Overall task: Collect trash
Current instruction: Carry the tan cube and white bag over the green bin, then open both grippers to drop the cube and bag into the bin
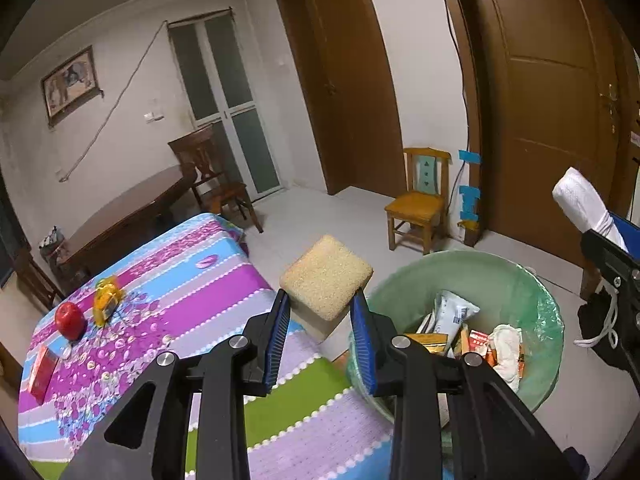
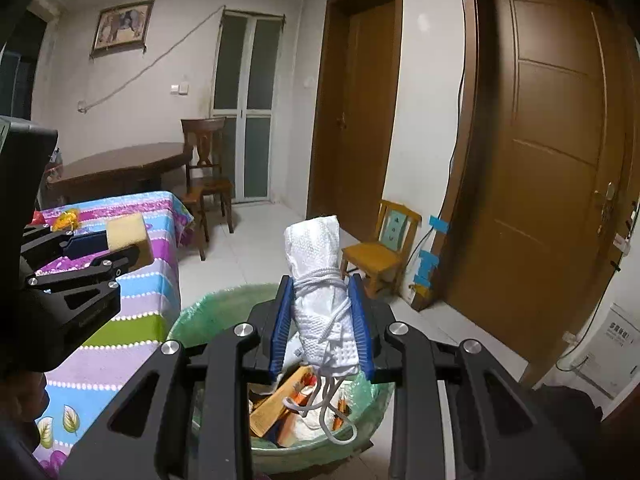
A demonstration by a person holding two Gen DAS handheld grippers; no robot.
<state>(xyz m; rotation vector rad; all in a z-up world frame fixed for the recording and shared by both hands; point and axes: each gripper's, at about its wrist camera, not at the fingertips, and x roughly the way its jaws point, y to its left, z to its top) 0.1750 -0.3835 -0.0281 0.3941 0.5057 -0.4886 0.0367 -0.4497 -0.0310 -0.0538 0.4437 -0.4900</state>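
Note:
My left gripper [image 1: 322, 304] is shut on a yellow sponge block [image 1: 326, 276], held over the table's edge just left of the green-lined trash bin [image 1: 548, 320]. The bin holds wrappers, cartons and crumpled paper. My right gripper [image 2: 322, 300] is shut on a rolled white cloth bundle [image 2: 316, 252] tied with white cord, above the bin [image 2: 200, 316], its cord ends dangling toward the trash. In the left wrist view the cloth bundle [image 1: 580, 204] and right gripper appear at the far right. In the right wrist view the sponge [image 2: 128, 234] and left gripper [image 2: 120, 246] appear at the left.
The table [image 1: 200, 280] has a striped floral cloth with a red apple [image 1: 70, 318], a yellow crumpled wrapper [image 1: 106, 296] and a red box [image 1: 42, 370] on it. A small yellow chair [image 1: 420, 200], a dark round table [image 1: 120, 216] with its chair, and brown doors [image 1: 560, 100] stand behind. A white box [image 2: 616, 340] is at the right.

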